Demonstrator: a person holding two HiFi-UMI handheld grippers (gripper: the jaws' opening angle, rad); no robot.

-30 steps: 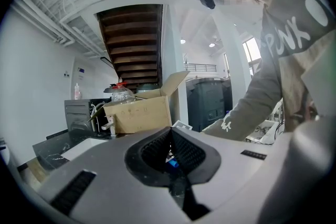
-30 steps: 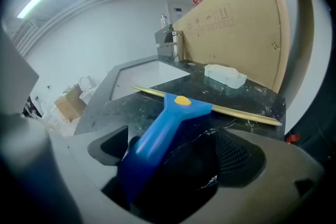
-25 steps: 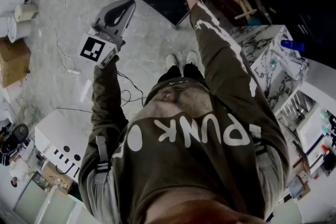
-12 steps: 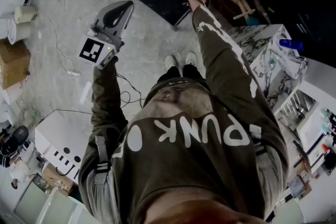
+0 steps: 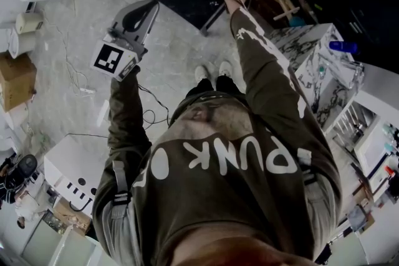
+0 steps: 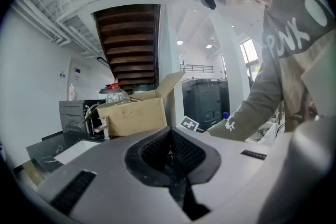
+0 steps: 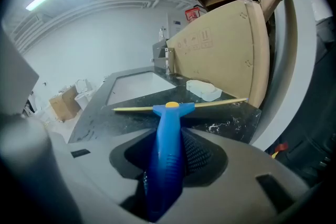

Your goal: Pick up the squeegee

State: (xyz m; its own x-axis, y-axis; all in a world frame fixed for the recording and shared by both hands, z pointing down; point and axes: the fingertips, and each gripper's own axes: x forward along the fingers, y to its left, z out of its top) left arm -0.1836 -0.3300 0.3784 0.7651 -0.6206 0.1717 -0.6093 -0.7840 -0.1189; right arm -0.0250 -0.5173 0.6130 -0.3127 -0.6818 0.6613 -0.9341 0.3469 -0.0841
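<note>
The squeegee (image 7: 167,113) is gripped by its blue handle between the right gripper's (image 7: 169,165) fingers, which have just closed narrowly onto it. It has since risen slightly, blade above the dark bench (image 7: 226,113) (seemingly clear of it), so the pickup looks nearly done. The left gripper (image 6: 170,157) is empty, fingers together.

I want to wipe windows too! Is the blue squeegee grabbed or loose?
Grabbed. The right gripper's jaws have just closed on the squeegee's blue handle; both pads press its sides.
</note>
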